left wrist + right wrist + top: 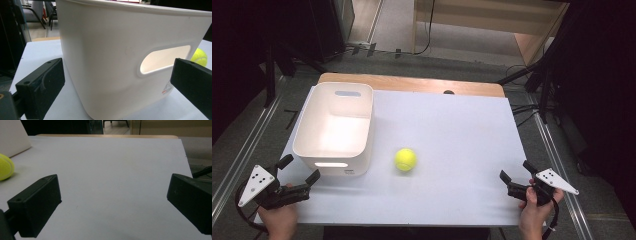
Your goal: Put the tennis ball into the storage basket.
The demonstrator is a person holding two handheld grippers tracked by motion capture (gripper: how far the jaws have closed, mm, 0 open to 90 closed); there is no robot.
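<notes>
At the left near corner of the table (pixel 452 125), we are seeing the left gripper (pixel 302 169) in the person's left hand (pixel 279 220), with its grey plate on top. Its jaws are standing wide apart and are gripping nothing. In the left gripper view the same left gripper (pixel 117 82) is looking straight at the near wall of the white bin (pixel 107 57), which is very close in front of it, and we are seeing the oval handle hole in that wall between the two black jaws.

Moving to the right, the white bin (pixel 334 127) is standing upright on the left part of the table, and we are seeing nothing inside it. Just beside its near right corner, but apart from it, the yellow tennis ball (pixel 405 159) is lying on the white surface. The ball is free and no gripper is touching it. It is also appearing at the right edge of the left gripper view (pixel 200 57) and at the left edge of the right gripper view (pixel 5 167).

At the right near corner, the right gripper (pixel 516 172) is resting in the person's right hand (pixel 537 212), well apart from the ball. In its own view the right gripper (pixel 112 202) is also released, with bare table surface (pixel 112 170) between the jaws.
</notes>
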